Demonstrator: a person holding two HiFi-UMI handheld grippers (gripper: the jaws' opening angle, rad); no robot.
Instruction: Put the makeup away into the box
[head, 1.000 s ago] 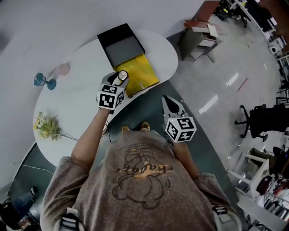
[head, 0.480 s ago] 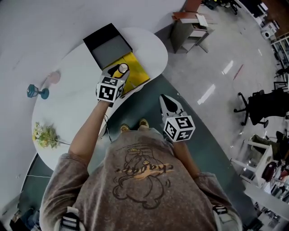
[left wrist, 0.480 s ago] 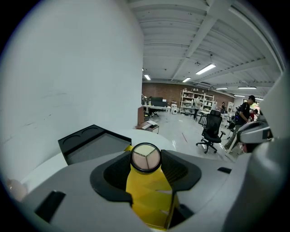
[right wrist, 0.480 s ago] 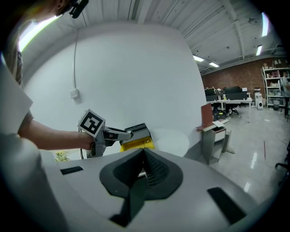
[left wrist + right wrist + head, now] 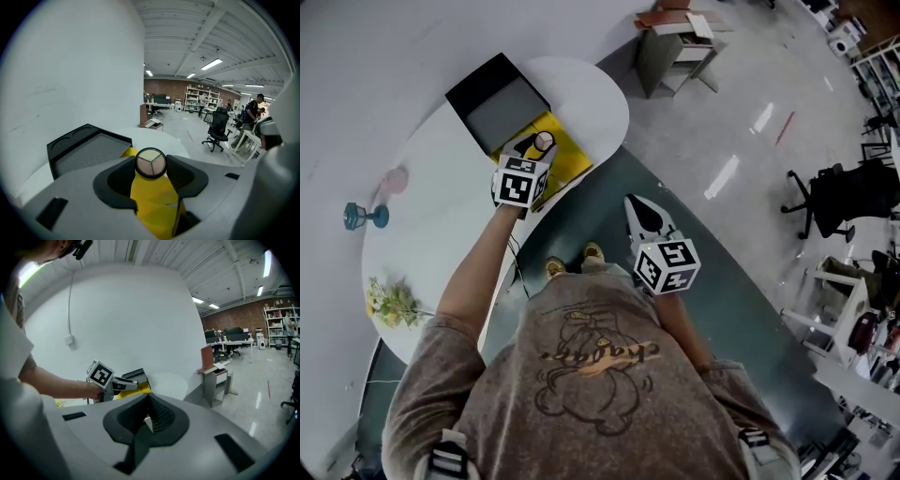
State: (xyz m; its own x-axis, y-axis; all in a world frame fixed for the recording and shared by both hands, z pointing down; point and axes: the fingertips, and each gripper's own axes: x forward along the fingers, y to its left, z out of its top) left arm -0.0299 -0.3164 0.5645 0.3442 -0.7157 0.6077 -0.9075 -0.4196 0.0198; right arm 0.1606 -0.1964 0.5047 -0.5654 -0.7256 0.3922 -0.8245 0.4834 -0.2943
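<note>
Fingers [image 5: 185,176] of your left gripper [image 5: 534,148] are set fairly wide and clamp a round compact [image 5: 151,163] by its rim, its three-part face turned up toward the camera. You hold it in the air just above the yellow base of the box [image 5: 152,206], whose black lid [image 5: 86,150] lies open behind with its grey lining showing. So the pick-up looks done and the carry nearly so. What remains, by my reading, is to lower the compact into the yellow base and let go.

Your right gripper [image 5: 147,416] has its fingers pressed together with nothing between them, and it hangs off the tabletop [image 5: 450,225], over the floor by your side.

No makeup shows inside the box yet. Farther along the tabletop lie a small pink thing [image 5: 394,178] and a teal thing [image 5: 361,216]. Whether either is makeup left to stow, you can't tell from here.
</note>
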